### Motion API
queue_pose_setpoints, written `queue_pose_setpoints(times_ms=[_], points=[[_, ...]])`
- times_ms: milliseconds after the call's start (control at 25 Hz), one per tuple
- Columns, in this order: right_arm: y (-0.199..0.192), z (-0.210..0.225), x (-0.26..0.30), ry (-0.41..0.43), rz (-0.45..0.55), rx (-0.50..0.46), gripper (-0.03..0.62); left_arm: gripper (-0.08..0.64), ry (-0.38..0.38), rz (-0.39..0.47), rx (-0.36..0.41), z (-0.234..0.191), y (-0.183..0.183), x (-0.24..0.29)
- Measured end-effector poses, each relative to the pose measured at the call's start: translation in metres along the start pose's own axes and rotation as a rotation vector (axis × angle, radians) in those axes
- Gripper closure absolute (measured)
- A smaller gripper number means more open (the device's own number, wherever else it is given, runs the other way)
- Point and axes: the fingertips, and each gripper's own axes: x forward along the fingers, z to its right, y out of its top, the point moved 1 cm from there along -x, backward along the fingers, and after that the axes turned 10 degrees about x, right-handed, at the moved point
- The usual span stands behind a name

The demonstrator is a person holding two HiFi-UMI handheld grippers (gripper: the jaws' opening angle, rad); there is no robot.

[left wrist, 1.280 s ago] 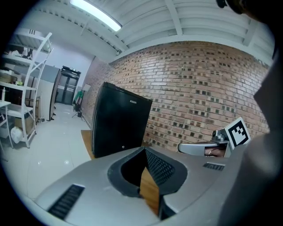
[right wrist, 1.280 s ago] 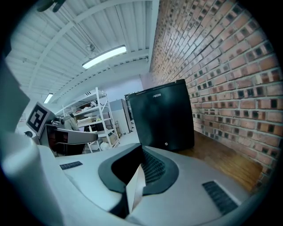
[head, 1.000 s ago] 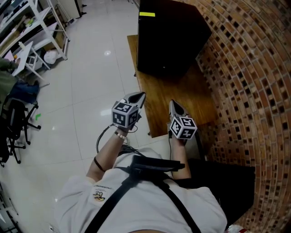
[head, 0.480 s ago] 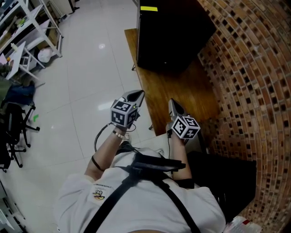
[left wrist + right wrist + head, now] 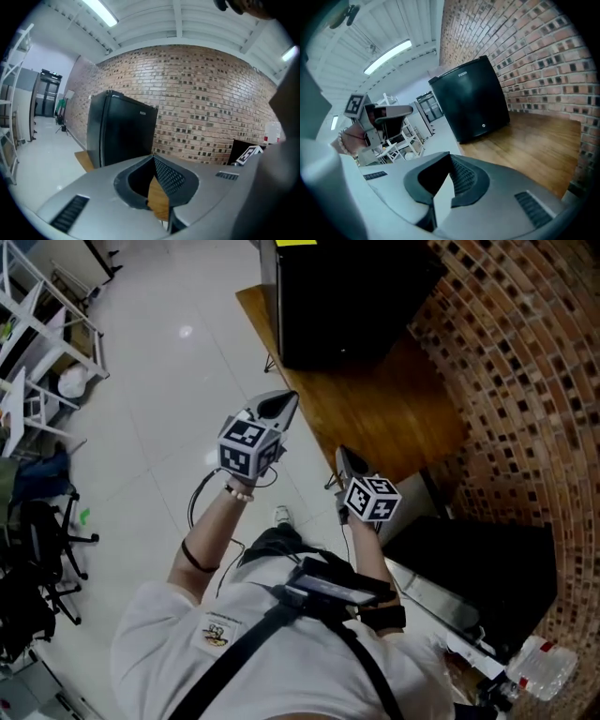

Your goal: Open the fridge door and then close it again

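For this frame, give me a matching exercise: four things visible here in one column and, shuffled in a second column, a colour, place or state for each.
Things:
1. fridge
2. wooden platform
3. brick wall
4. left gripper

Descriptions:
A. jaws together, nothing between them
B. black, door closed
C. runs up the right side of the head view
D. brown, lies flat beneath the fridge

Pairs: 1-B, 2-D, 3-C, 4-A
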Motion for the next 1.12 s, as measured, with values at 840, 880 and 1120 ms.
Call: queue_pose_setpoints(times_ms=[840, 880, 1120], points=[[-0.057, -0.168, 0.049, 0.191, -0.002, -0.016, 0.590, 0.558, -0.037, 0.214, 0.246, -0.055, 0.179, -0.050], [-0.051, -0.175, 0.057, 0.184, -0.001, -0.044, 0.590, 0.558, -0.041, 0.213, 0.245, -0.062, 0.179, -0.049], [-0.024, -0.189, 0.082, 0.163, 0.022, -0.066, 0.590, 0.558, -0.073, 0.215, 0.207, -0.085, 0.174, -0.042]])
